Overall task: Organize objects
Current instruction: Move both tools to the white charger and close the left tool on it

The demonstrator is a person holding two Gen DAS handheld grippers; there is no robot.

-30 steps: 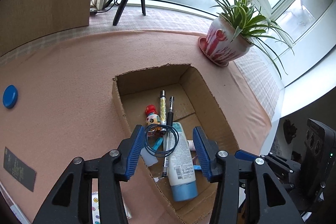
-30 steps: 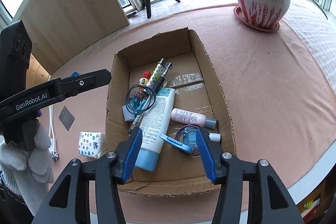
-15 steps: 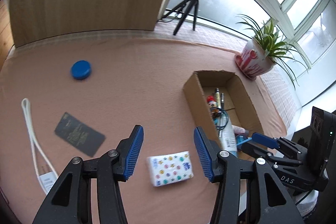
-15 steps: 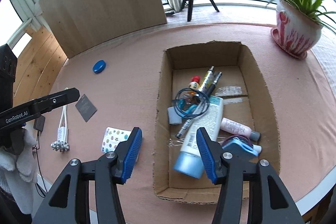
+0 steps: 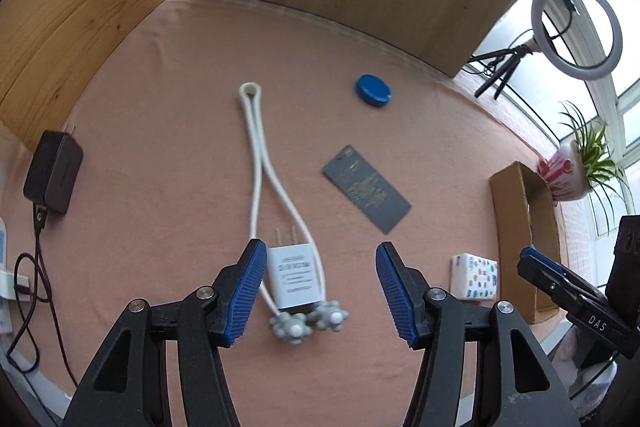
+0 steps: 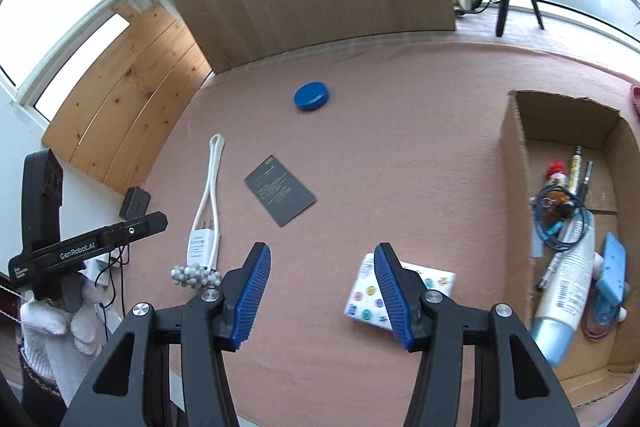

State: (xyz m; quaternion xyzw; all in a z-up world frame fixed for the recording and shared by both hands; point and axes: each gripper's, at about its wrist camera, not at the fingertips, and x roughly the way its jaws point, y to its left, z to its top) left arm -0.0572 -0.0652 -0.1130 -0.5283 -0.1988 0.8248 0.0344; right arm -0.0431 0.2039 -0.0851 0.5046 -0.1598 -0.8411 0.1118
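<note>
the left hand-held gripper [image 5: 318, 289], wide open and empty, hovers over the white charger [image 5: 294, 277], its long axis running away from the cardboard box [image 5: 516, 223]; the right hand-held gripper [image 6: 320, 293], also open and empty, is farther.

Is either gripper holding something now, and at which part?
Nothing is held. The left gripper is open above the white charger; the right gripper is open beside the tissue pack.

Lying on the surface [image 6: 400, 155]: one blue cap [image 6: 312, 96], one dark card [image 6: 279, 190], one white charger [image 6: 203, 243], one tissue pack [image 6: 432, 285], one cardboard box [image 6: 516, 179].
</note>
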